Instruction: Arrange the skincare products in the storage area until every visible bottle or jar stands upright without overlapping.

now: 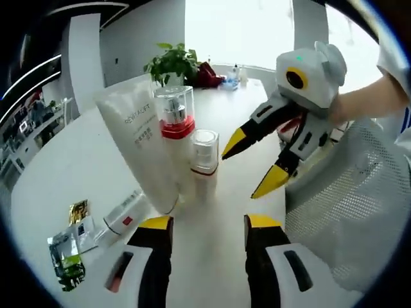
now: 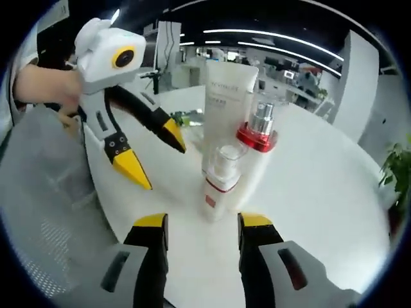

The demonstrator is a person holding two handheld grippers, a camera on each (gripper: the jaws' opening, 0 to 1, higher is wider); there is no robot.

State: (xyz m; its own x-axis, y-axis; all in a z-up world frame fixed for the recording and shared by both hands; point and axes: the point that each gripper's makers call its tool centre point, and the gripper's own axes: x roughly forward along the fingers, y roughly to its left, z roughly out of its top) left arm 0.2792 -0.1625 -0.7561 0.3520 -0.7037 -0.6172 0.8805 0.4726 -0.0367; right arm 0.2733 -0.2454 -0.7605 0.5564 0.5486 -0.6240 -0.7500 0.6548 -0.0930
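On the white table (image 1: 58, 186), three upright skincare containers (image 2: 234, 138) stood clustered straight ahead of both empty, wide-open grippers, the right gripper (image 1: 253, 168) reaching in closer than the left gripper (image 2: 153, 160).

The tube (image 2: 226, 109) hides the taller bottle's (image 2: 254, 154) lower body; label print unreadable.

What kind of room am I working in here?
Likely an open-plan office or lab: a large round white table, ceiling light strips over desks with equipment behind, and a potted plant by a bright window.
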